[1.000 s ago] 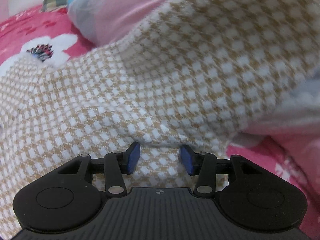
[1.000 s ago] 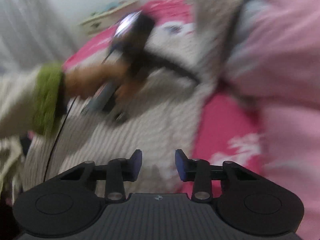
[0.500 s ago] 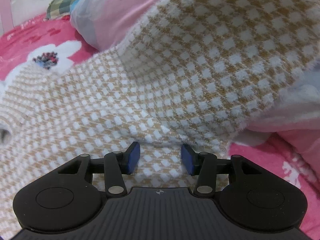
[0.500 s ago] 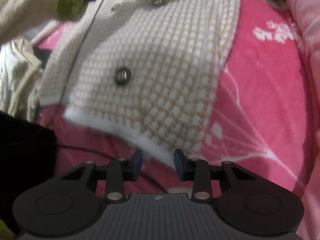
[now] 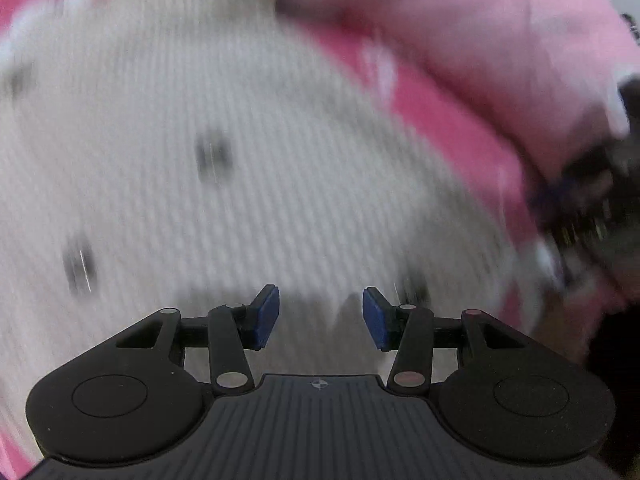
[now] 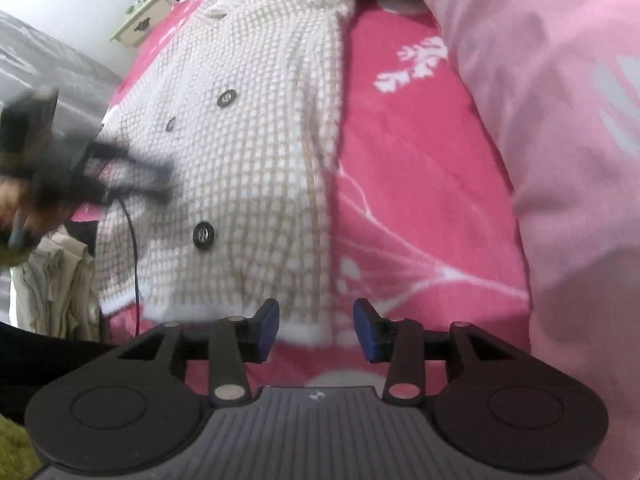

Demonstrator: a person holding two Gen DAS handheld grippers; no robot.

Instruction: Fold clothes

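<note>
A beige-and-white checked cardigan (image 6: 256,152) with dark buttons (image 6: 203,234) lies flat, front up, on the pink floral bedsheet (image 6: 404,184). My right gripper (image 6: 316,326) hovers at its white hem, near the bottom right corner. Its jaws are opening; the hem edge lies between the blue pads, which do not press on it. In the blurred left wrist view the cardigan (image 5: 200,160) fills the picture under my left gripper (image 5: 320,316), whose pads stand apart with nothing gripped. The right wrist view shows the left gripper (image 6: 120,172) blurred over the cardigan's left side, held by a hand.
A bulky pink quilt (image 6: 552,128) rises along the right of the cardigan. A crumpled cream garment (image 6: 56,280) lies off the bed's left edge, and a black cable (image 6: 134,248) hangs from the left gripper. A pale dresser (image 6: 148,20) stands at the far end.
The left gripper has swept quickly from the bunched upper part of the cardigan to over its buttoned front. The right gripper has shifted along the hem and its pads now stand wider apart.
</note>
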